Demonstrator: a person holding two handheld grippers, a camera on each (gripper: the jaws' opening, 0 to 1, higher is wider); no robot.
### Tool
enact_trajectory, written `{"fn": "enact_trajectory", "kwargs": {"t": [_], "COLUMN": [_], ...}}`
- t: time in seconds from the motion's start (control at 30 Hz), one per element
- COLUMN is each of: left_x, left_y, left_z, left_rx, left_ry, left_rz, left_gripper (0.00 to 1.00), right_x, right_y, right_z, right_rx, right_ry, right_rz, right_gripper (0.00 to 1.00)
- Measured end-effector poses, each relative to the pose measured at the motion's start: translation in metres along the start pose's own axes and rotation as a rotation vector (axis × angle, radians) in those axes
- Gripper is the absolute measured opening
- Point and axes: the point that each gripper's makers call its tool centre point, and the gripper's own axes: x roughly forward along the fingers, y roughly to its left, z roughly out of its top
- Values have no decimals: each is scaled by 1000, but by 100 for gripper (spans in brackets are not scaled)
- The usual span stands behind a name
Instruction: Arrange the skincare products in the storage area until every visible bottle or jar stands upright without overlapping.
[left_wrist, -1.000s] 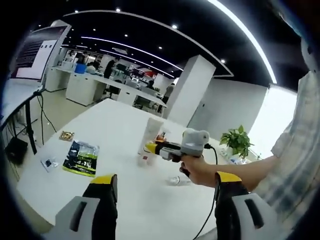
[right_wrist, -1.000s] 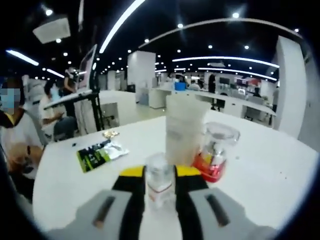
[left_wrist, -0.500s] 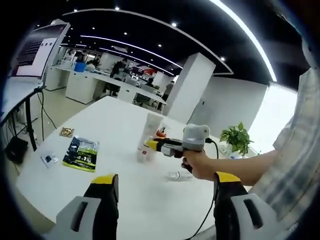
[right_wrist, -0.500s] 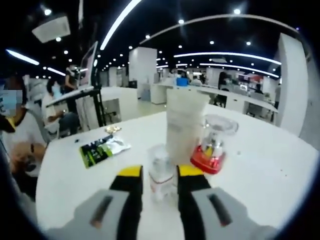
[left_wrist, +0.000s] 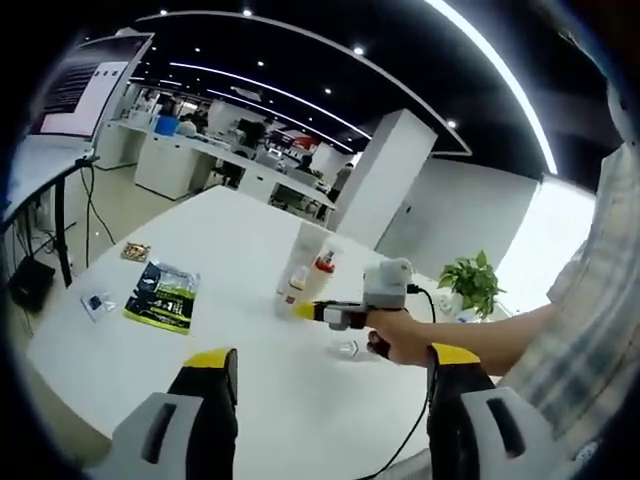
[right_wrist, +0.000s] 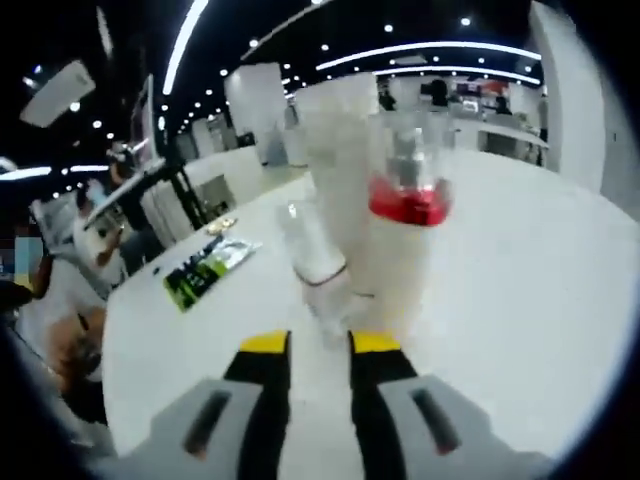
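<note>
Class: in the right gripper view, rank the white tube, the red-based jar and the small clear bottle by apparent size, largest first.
1. White tube
2. Red-based jar
3. Small clear bottle
The picture is blurred, and nearness makes the last two unsure.

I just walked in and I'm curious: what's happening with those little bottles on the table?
A person is tidying skincare products on the white table with two hand-held grippers. The right gripper, jaws slightly apart and gripping nothing, points at a small clear bottle. That bottle looks tilted, beside a tall white tube and a clear bottle with a red band. The left gripper hangs back, open and empty.
</note>
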Motion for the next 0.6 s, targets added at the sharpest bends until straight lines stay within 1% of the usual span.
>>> {"fn": "enact_trajectory", "kwargs": {"t": [0.03, 0.07, 0.1, 0.17, 0.2, 0.33, 0.4, 0.6], "left_x": [-1, -3, -4, -8, -10, -17, -20, -29], "left_y": [0, 1, 2, 5, 7, 13, 15, 23], "left_z": [0, -1, -1, -2, -3, -4, -5, -5], "left_rx": [1, 1, 0, -9, -14, -34, -35, -61], "left_ry": [2, 3, 2, -2, -6, -16, -20, -41], "left_rz": [0, 4, 9, 18, 26, 49, 60, 87], "left_gripper": [79, 79, 79, 79, 79, 79, 79, 79], "right_x": [3, 6, 7, 10, 11, 15, 18, 21], "right_y": [2, 3, 5, 13, 15, 17, 15, 15], "right_z": [1, 0, -3, 4, 3, 4, 6, 6], "right_rx": [38, 91, 114, 117, 112, 100, 122, 133], "right_ry": [-3, 14, 43, 8, 18, 17, 11, 12], "right_rz": [9, 16, 21, 49, 46, 53, 51, 46], "right_gripper": [18, 18, 17, 14, 14, 15, 16, 17]}}
